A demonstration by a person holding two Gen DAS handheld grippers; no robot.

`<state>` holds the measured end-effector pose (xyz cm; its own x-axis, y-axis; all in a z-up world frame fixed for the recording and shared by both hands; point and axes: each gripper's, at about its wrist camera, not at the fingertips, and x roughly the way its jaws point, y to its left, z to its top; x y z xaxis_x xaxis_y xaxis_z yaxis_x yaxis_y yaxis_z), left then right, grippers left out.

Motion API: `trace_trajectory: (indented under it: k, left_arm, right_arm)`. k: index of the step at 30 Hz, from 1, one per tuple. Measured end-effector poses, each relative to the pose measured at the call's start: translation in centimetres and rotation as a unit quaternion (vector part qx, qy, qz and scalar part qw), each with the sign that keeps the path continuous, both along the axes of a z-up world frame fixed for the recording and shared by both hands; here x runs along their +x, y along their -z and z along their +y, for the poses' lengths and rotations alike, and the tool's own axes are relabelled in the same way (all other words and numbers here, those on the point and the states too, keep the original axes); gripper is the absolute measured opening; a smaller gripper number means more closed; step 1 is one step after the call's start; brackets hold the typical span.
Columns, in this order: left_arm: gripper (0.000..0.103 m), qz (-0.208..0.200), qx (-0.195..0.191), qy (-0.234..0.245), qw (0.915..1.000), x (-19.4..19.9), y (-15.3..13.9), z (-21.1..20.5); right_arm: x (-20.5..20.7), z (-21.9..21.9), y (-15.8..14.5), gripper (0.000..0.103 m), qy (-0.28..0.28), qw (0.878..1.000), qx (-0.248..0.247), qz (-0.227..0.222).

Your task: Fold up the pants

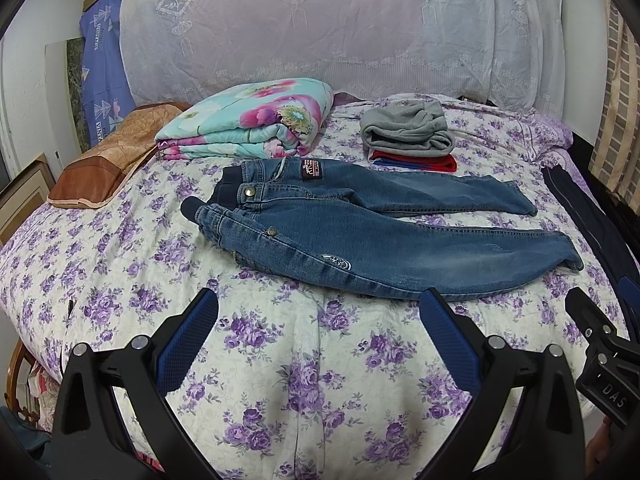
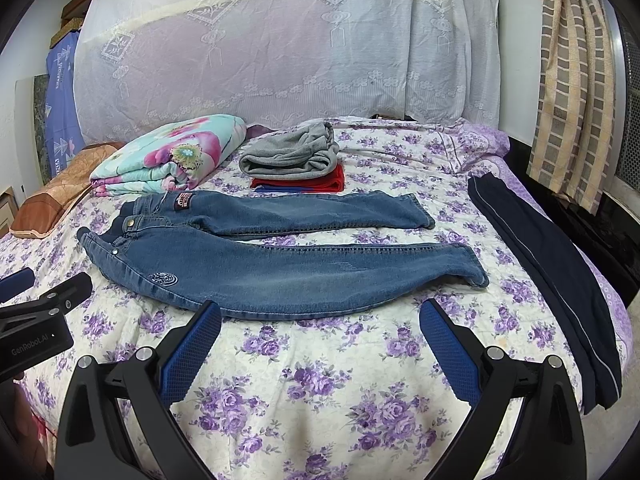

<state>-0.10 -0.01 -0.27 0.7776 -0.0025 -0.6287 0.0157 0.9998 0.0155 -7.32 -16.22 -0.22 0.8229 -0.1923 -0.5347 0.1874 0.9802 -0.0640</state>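
A pair of blue jeans (image 1: 360, 232) lies spread flat on the floral bedspread (image 1: 280, 360), waistband at the left, both legs running right and slightly apart. The jeans show in the right wrist view (image 2: 280, 264) too. My left gripper (image 1: 320, 312) is open and empty, hovering just in front of the near leg. My right gripper (image 2: 320, 320) is open and empty, its fingertips at the near leg's front edge. The right gripper's body (image 1: 600, 340) shows at the right edge of the left wrist view; the left gripper's body (image 2: 44, 312) shows at the left edge of the right wrist view.
A folded floral quilt (image 1: 252, 124) and a brown pillow (image 1: 112, 160) lie at the back left. A grey folded garment (image 1: 408, 128) sits on red cloth (image 1: 416, 162) behind the jeans. Dark navy pants (image 2: 552, 272) lie along the bed's right edge. A lace-covered headboard (image 1: 320, 28) stands behind.
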Motion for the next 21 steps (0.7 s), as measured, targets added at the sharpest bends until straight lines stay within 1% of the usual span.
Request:
trace_trajectory:
  k: [21]
  left_arm:
    - [0.098,0.002,0.000,0.001,1.0000,0.01,0.02,0.02]
  right_arm:
    - [0.24,0.21,0.05,0.100,-0.001,1.000,0.000,0.001]
